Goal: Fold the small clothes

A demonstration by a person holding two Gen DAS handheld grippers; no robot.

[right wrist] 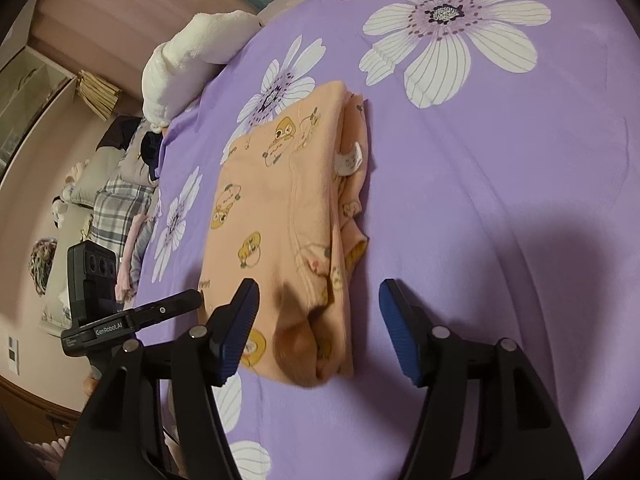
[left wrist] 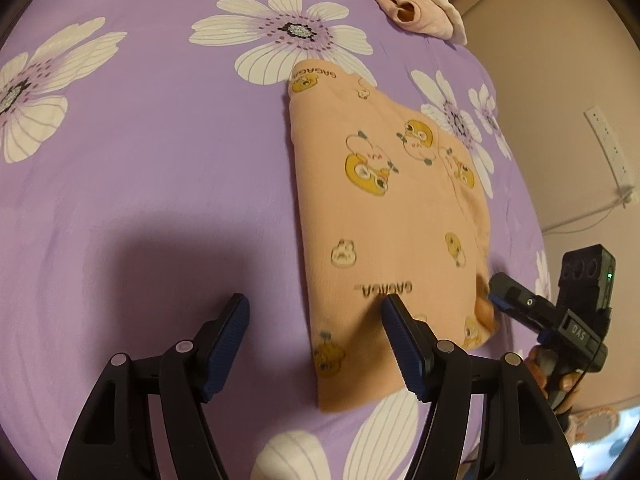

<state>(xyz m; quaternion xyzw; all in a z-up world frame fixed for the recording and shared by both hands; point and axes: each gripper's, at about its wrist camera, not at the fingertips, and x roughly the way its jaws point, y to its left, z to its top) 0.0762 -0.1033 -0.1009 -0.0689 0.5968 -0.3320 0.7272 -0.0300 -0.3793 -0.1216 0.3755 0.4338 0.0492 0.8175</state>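
I find both claws released: left gripper (left wrist: 316, 344), right gripper (right wrist: 318, 330). The folded garment (left wrist: 384, 216) lies on the bedsheet (left wrist: 160, 160). Pink clothes (left wrist: 412, 4) lie well apart.

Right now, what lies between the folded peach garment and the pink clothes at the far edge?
Only bare purple floral bedsheet separates the peach garment from the pink clothes, clearest in the left wrist view.

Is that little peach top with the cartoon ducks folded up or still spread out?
Folded. The peach top lies as a compact rectangle on the purple bedsheet, with stacked layers and a label showing along one side.
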